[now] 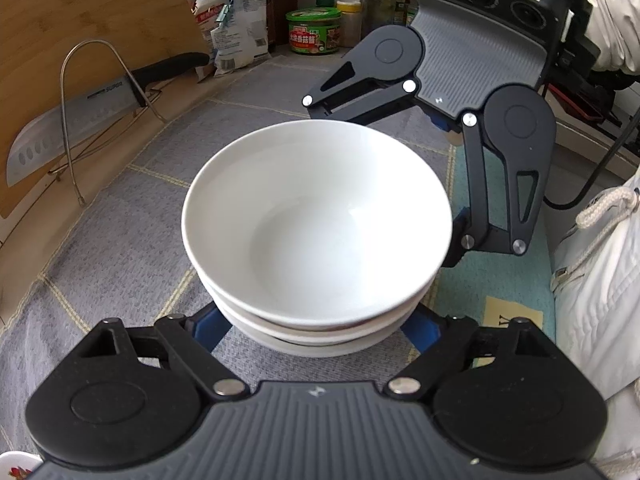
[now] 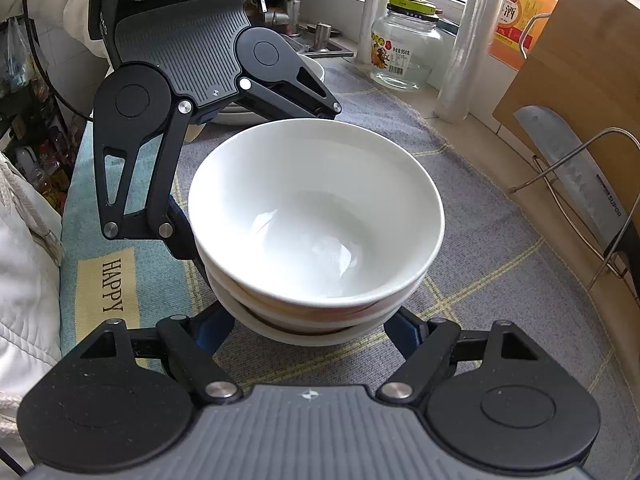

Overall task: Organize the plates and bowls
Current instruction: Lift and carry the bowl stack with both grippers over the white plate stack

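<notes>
My left gripper [image 1: 316, 340] straddles the near foot of the stack of bowls [image 1: 316, 232], jaws drawn in against the lowest bowl from either side. My right gripper [image 2: 312, 334] does the same from the opposite side, so the stack sits squarely between both hands, neither nearer. Three white, glossy, empty bowls are nested upright on the grey checked cloth [image 2: 500, 264] covering the surface. I judge the coming lift must go straight up, both hands together.
</notes>
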Tool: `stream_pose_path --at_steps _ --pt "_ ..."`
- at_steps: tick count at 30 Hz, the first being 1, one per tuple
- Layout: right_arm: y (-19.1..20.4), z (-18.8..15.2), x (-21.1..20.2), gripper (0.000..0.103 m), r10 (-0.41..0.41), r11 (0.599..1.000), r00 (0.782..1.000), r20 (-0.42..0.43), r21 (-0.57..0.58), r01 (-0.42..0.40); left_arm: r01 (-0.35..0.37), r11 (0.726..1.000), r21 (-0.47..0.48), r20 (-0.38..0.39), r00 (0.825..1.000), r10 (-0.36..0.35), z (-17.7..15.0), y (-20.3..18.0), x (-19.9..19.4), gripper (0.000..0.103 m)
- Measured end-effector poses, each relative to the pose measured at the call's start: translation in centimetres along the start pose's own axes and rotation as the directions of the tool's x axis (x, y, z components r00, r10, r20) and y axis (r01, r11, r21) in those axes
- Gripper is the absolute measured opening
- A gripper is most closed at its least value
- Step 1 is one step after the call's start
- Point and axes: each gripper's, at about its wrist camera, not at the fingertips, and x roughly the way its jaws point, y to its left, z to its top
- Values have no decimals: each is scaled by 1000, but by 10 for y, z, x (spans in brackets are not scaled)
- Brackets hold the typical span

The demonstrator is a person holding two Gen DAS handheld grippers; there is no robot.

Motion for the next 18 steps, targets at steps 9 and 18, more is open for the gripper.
stream_pose_path --at_steps 9,18 --pt "-2 2 2 86 11 1000 1000 -7 4 -11 6 1000 6 1 1000 -6 1 0 0 90" --pt "-3 5 6 86 16 1000 1000 -19 1 -16 8 1000 11 -1 1000 -8 2 0 1 90"
